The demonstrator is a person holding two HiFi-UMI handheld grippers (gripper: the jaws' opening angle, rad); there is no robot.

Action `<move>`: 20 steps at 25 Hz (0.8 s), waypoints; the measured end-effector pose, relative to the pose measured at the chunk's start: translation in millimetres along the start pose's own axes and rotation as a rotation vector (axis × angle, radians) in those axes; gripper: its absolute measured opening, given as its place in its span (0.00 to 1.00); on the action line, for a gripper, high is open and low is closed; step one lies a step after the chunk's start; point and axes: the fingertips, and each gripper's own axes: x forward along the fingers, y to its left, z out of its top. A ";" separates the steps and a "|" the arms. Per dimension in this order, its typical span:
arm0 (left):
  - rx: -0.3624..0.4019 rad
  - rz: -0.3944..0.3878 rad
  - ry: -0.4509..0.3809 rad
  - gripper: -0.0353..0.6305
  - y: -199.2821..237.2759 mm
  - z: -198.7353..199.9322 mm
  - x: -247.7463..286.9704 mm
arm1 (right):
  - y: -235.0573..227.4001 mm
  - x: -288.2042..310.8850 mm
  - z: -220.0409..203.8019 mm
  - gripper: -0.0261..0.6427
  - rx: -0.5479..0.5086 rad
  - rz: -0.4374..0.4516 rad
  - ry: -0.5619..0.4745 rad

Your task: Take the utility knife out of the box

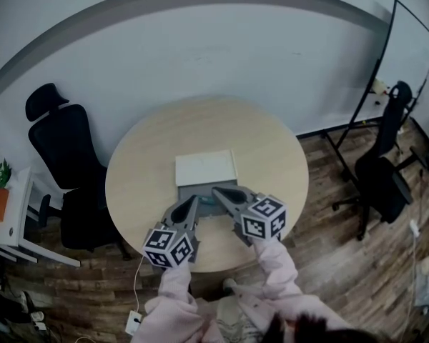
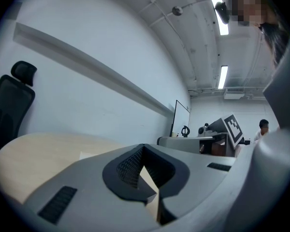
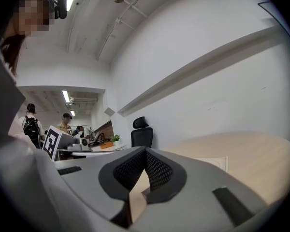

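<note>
reaching into the box (image 1: 205,168) needs an opened claw first, and both claws are closed now. the left gripper (image 1: 194,201) has its jaws together with nothing between them, and the right gripper (image 1: 217,191) is the same. both tips hover at the near edge of the box, which sits in the middle of the round table (image 1: 136,170). the box shows a white part at the back and a darker grey part in front. a small teal strip (image 1: 209,204) shows at that grey part, between the two tips. i judge it may be the utility knife, but it is too small to be sure. to do the step well, one gripper should open a little, come down over the handle and close on its middle, while the other holds the box so it does not slide.
</note>
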 end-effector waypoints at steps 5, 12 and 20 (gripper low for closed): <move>-0.027 0.020 0.018 0.06 4.3 -12.3 2.8 | -5.4 4.0 -7.1 0.04 0.033 0.016 0.015; -0.059 0.035 0.049 0.06 17.5 -25.4 5.7 | -9.2 18.7 -18.9 0.04 0.040 0.042 0.057; -0.099 0.042 0.086 0.06 40.3 -33.4 8.0 | -17.3 41.8 -37.7 0.04 0.058 0.035 0.132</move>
